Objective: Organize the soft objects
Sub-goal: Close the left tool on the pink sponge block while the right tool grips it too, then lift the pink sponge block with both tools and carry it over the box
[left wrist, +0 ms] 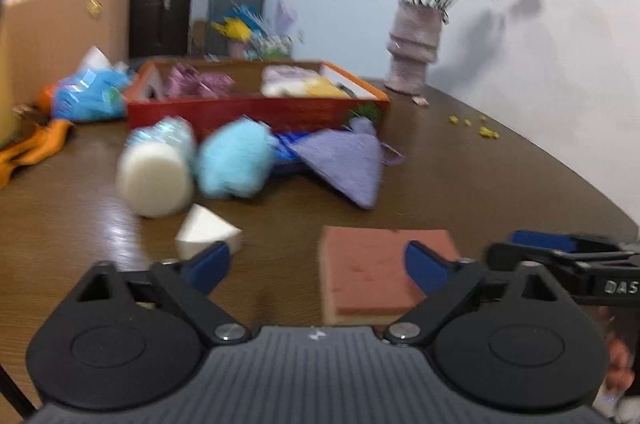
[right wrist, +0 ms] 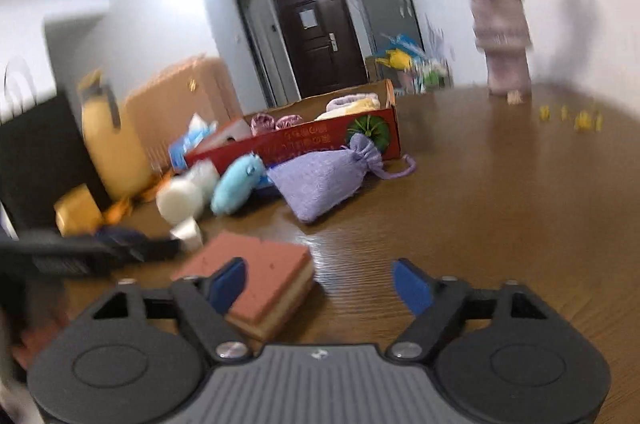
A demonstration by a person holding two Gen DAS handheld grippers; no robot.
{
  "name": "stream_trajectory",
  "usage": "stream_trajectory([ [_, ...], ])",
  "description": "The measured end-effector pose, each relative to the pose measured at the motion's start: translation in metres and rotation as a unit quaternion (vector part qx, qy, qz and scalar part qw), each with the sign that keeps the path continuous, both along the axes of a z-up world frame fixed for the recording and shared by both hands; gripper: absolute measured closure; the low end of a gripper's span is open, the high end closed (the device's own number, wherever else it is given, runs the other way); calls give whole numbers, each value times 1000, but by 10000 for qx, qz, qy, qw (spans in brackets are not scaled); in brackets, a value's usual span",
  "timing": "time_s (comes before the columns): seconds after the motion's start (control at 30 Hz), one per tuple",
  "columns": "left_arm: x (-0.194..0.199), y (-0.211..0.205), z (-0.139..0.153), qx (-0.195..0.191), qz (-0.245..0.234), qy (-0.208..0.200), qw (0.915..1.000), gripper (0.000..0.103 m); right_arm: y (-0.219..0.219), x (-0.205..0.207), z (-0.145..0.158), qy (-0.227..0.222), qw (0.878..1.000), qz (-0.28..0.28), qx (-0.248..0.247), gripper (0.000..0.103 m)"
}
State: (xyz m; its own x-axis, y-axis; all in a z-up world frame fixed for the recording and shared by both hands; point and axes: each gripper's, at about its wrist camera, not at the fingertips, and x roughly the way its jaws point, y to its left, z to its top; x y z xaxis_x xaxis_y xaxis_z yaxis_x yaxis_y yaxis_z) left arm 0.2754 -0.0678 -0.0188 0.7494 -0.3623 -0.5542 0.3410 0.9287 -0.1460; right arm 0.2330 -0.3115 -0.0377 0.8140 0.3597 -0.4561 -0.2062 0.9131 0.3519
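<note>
A brick-red sponge [left wrist: 372,272] with a yellow underside lies flat on the brown table [left wrist: 480,183]. My left gripper [left wrist: 318,266] is open, its right fingertip over the sponge and its left one apart from it near a white wedge sponge [left wrist: 206,230]. My right gripper [right wrist: 320,286] is open too, with the same red sponge [right wrist: 264,264] by its left finger. Farther off lie a white foam cylinder [left wrist: 154,179], a light blue plush [left wrist: 232,159] and a lavender pouch [left wrist: 344,163], in front of a red box [left wrist: 256,107] holding several soft items.
A vase of dried flowers [left wrist: 414,51] stands at the back right, with yellow crumbs [left wrist: 486,131] near it. A blue bag [left wrist: 88,95] and orange cloth [left wrist: 32,147] lie at the left. A yellow bottle [right wrist: 114,151] stands left of the box.
</note>
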Motion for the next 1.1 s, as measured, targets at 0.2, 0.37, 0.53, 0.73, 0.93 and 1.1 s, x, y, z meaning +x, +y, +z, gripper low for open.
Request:
stream_trajectory([
  [0.2,10,-2,-11,-542,2,663,9963,67,21,20,-12,275,9990,217,288,62],
  [0.37,-1,16,-9,-960,19,960,9907,67,30,17,-13,255,9983,404,322,75],
  [0.53,-3,25,-14,-1033,37,1047,9891,62,30,15,-14,354,9980,382,358,76],
  [0.73,-11,22,-6,-1124,-56,852,9900,69,30,8,-6,280,9983,350,378,78],
  [0.93,-10,31,12,-1302,22,534,9901,70,36,11,19,-91,9982,422,407,78],
  [1.1,17,40,45,-1158,38,120,9932,70,50,45,52,-428,9973,547,257,78],
])
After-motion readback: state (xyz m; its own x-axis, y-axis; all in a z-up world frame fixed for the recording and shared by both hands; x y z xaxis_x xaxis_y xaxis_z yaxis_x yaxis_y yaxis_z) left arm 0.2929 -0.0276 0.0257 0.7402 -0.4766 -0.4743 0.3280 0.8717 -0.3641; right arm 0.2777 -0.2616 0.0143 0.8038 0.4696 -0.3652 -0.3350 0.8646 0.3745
